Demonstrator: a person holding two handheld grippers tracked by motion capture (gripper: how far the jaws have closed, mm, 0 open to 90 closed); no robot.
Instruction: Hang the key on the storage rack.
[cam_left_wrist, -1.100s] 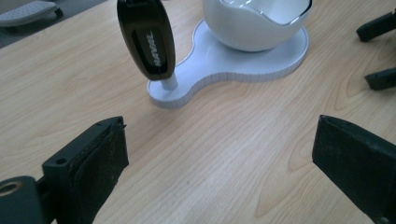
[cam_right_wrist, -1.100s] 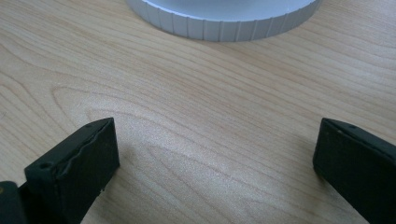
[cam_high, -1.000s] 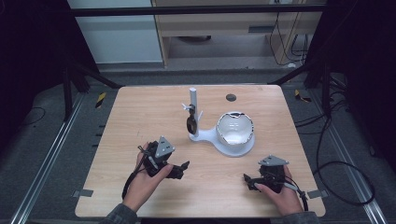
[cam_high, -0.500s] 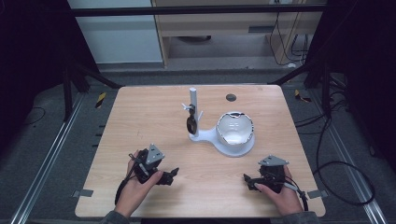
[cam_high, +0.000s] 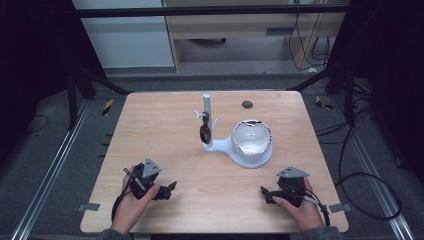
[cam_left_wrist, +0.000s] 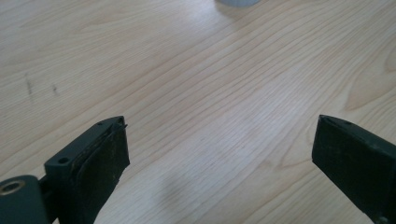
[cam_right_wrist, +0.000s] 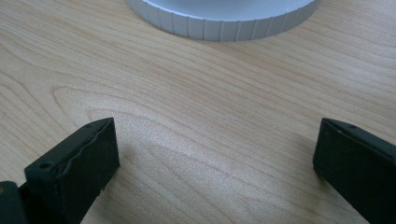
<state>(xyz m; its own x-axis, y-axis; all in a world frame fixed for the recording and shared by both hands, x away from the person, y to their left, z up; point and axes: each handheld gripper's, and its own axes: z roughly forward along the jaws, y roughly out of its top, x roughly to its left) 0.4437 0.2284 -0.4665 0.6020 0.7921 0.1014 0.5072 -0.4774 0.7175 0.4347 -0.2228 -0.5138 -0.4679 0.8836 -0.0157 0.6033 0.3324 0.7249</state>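
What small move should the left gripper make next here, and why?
Probably a reach forward and rightward toward the white stand. The left gripper sits open near the table's front edge, bare wood between its fingers. The small dark object hanging on the stand's post looks like the likeliest target.

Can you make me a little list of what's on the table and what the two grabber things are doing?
table: light wood
white stand: round base with upright post, mid-table
bowl: shiny, sits in the base
dark hanging thing: on the post, too small to tell
left gripper: jaws open, holding nothing
right gripper: jaws open, holding nothing
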